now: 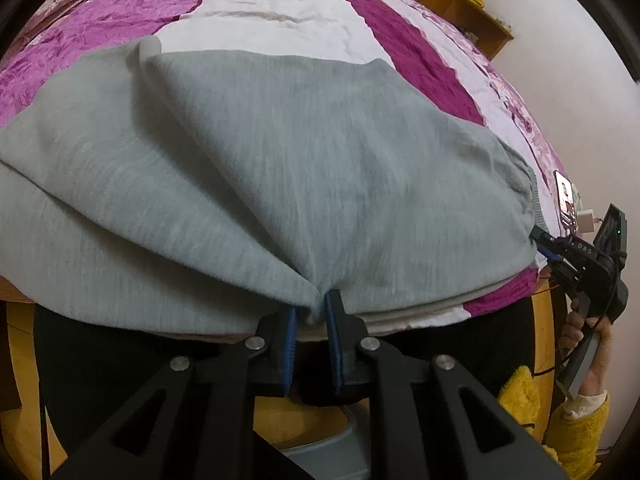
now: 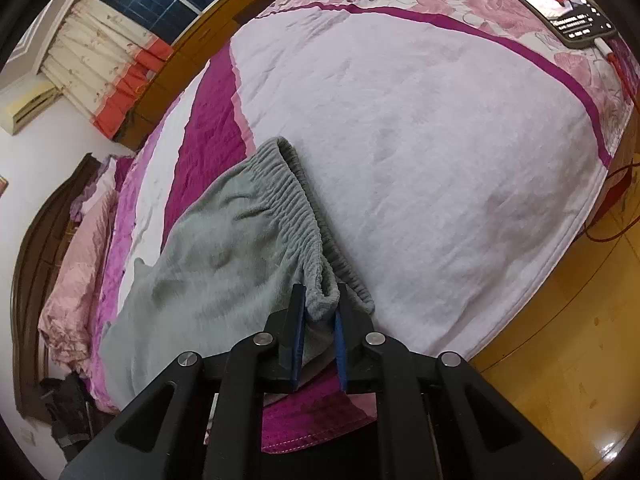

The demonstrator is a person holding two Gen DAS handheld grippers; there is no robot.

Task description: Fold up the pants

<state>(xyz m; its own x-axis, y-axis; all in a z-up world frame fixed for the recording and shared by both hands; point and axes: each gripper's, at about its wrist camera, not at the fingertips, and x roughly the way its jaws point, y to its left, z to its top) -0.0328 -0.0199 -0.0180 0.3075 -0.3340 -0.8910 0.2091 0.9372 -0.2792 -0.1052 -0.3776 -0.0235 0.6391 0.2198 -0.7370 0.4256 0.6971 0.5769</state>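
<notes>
Grey fleece sweatpants [image 1: 256, 168] lie across the near edge of the bed [image 1: 280, 12], and in the left wrist view the left gripper [image 1: 311, 316] pinches a tuck of their near hem-side edge between its blue pads. The right gripper [image 1: 550, 246] bites the elastic waistband at the far right, so the garment's long axis runs left to right along the bed's edge, waist toward the right. To fold well, I judge both grips should lift together, keep the edge taut, and carry it evenly over so the layers stack without the crease seen near the middle.

In the right wrist view the right gripper [image 2: 320, 312] is clamped on the waistband corner [image 2: 320, 302]; the sweatpants [image 2: 208, 264] stretch away to the left toward the pillows. A phone [image 2: 552, 0] lies well apart on the quilt.
</notes>
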